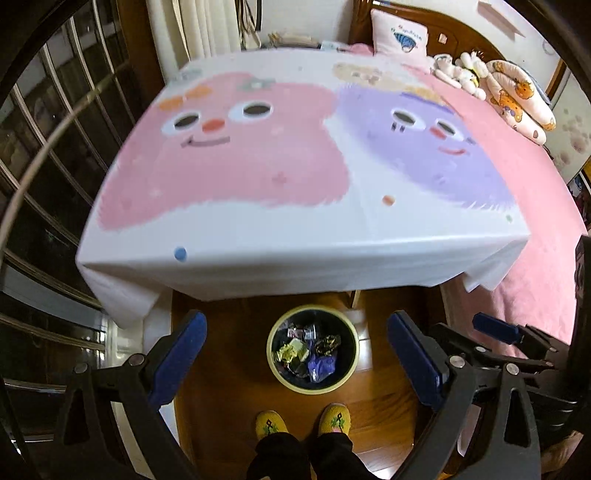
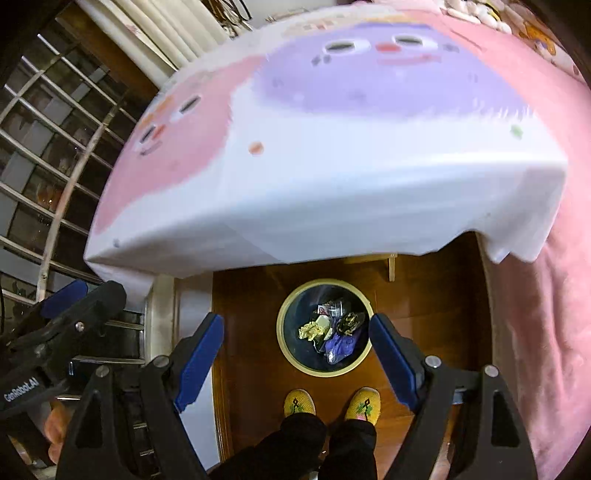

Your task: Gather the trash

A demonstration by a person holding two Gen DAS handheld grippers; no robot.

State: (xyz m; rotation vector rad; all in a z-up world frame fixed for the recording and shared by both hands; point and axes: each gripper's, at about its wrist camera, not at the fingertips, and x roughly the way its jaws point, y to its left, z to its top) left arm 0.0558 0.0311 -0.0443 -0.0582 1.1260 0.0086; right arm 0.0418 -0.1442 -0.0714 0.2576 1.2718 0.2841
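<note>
Both grippers point downward side by side: the left gripper (image 1: 297, 354) and right gripper (image 2: 295, 354) each have jaws spread wide, holding nothing.

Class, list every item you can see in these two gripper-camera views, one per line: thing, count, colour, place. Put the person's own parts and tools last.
Trash bin: one, dark with a cream rim, on the wood floor by the table.
Wrappers: several, gold, purple and dark, inside the bin.
Tablecloth: one, white with pink and purple faces, over the table.
Blanket: one, pink, on the bed at right.
Pillow: one, pink-white, at the headboard.
Soft toys: several, pale, beside the pillow.
Slippers: two, yellow, below the bin.
Left gripper: one, black, blue jaws apart.
Right gripper: one, same, jaws apart.
</note>
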